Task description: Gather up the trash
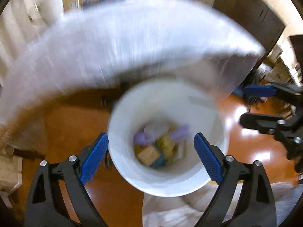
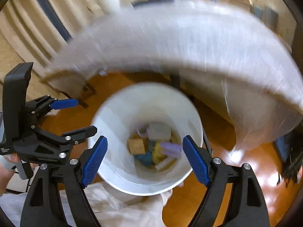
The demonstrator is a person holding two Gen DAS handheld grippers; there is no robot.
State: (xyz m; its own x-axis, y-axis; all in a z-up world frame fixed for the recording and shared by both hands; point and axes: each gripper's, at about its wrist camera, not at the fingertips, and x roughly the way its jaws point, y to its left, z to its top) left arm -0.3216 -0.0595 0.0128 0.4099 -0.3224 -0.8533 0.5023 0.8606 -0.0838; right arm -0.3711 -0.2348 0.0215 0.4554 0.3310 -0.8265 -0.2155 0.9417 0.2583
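- I am holding two grippers over one white bucket point(image 1: 170, 181) on the orange-brown floor point(image 1: 75, 124); both views are smeared with motion blur.
- My left gripper point(image 1: 151, 157) is standing with its blue pads point(image 1: 93, 160) spread wide, nothing between them but the bucket's mouth below.
- My right gripper point(image 2: 144, 158) is standing just as wide, its pads point(image 2: 196, 160) pressing on nothing.
- Each gripper is showing in the other's view: the right one point(image 1: 251, 106) at the left view's right edge, the left one point(image 2: 77, 116) at the right view's left edge, both spread.
- Small white lettering is sitting on the left gripper's black body in the right view, too tiny and blurred to read.
- The trash point(image 2: 153, 147) is lying at the bottom of the bucket: a tan block point(image 2: 136, 146), a grey-white box point(image 2: 159, 132), purple pieces point(image 2: 170, 149), yellow and blue scraps; blur is keeping me from an exact count.
- One white-draped table point(image 1: 123, 43) is arcing across the top of both views, its edges smeared.
- A pale cloth point(image 2: 121, 206) is lying beneath the bucket's near rim, cut off by the frame, and I cannot tell what it is.
- Part of my hand point(image 2: 6, 170) is showing behind the left gripper's handle.
- Objects along the far wall are too blurred to name.
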